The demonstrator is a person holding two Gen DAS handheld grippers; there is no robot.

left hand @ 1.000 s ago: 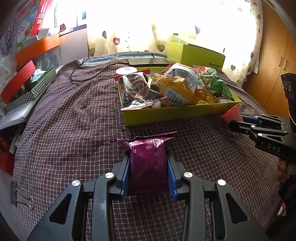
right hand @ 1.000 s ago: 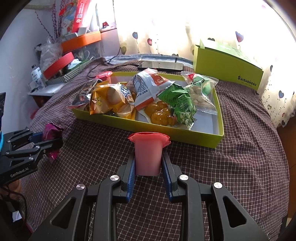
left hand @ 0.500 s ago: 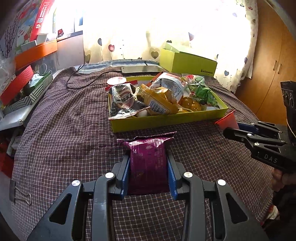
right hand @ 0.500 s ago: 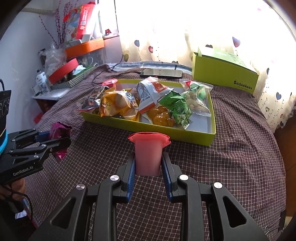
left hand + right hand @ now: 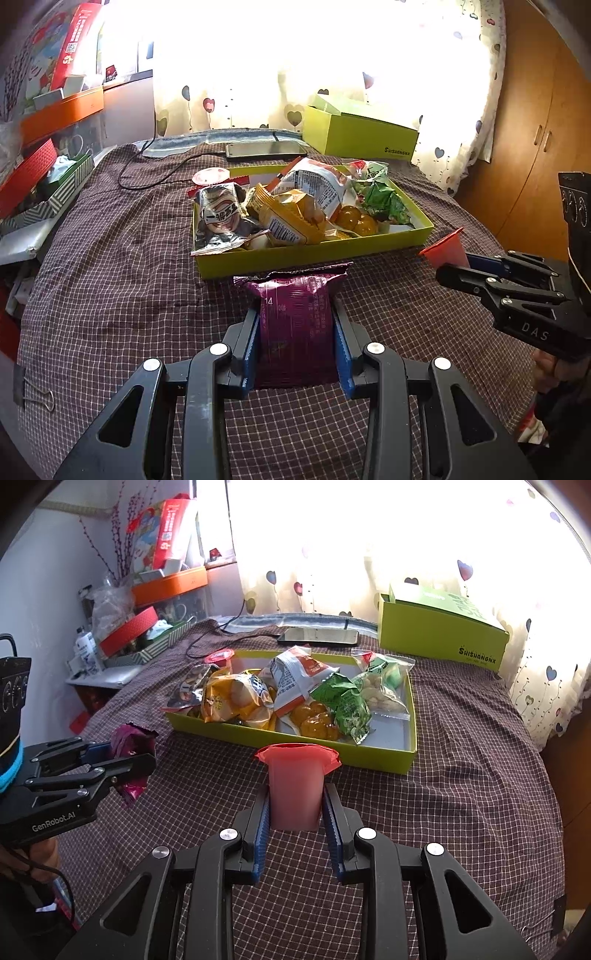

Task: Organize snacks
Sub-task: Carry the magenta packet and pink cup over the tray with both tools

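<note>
Claws (image 5: 297,347) (image 5: 295,805) around packet (image 5: 295,325), cup (image 5: 294,790)

A purple snack packet (image 5: 295,325) and a pink, perhaps jelly, cup (image 5: 294,790) are held above the checked cloth.
</note>
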